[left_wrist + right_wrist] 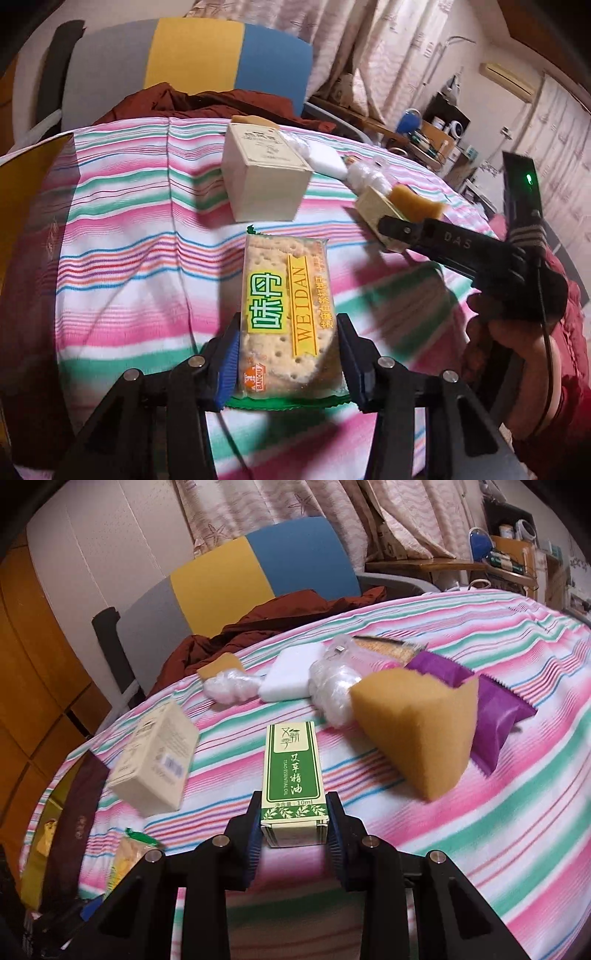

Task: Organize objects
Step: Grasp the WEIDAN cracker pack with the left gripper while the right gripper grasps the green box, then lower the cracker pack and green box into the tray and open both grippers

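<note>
Now, both grippers are loaded, so line by line:
Cracker pack: the cracker pack sits clenched between the pads of the left gripper, held by its lower half, the top end sticking out free above the striped cloth.
Cracker handling: light, I'd say, but brittle inside a slick film wrapper; a hard squeeze could snap the crackers, so the long edges are the place to hold, as they are held here.
Oil box: the right gripper is clamped on the green-and-white oil box, pinched at its near end, the rest pointing forward over the cloth.
Oil box handling: thin card, light, likely a small bottle inside; stiff enough on its side faces, though it would crush if pinched hard.
Surface: striped cloth over what looks like a desk; I can't tell what lies under it.
Close by: a cream box stands just beyond the cracker pack, apart from it.
Right side: a tan sponge lies near the oil box, with purple packets behind it.
Farther: a white block and crumpled plastic crowd the middle of the cloth.
In the way: that clutter leaves little bare cloth ahead of the right gripper, and the cream box blocks a straight push for the left.
Beyond: a chair with a dark red garment.
</note>
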Action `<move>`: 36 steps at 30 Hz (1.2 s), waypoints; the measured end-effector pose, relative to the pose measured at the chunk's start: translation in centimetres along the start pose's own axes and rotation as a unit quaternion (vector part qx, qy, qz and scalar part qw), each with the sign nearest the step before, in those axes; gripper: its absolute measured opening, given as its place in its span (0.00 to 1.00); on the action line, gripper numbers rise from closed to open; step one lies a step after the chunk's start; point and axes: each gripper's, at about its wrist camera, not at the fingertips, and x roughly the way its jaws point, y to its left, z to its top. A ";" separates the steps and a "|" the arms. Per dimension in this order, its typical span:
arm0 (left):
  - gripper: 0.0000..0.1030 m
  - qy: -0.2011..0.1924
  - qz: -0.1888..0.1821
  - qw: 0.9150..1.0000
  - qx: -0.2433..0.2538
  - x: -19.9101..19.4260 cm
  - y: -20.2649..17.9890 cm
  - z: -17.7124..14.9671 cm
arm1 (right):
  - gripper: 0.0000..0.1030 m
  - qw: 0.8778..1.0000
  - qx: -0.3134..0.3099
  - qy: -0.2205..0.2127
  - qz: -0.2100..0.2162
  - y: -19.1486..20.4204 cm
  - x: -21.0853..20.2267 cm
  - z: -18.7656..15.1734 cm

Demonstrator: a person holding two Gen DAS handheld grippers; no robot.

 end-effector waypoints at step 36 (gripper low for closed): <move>0.46 -0.155 0.111 0.978 -0.085 -17.5 12.0 -2.5 | 0.31 0.963 -0.131 0.057 0.228 22.6 -4.6 -3.7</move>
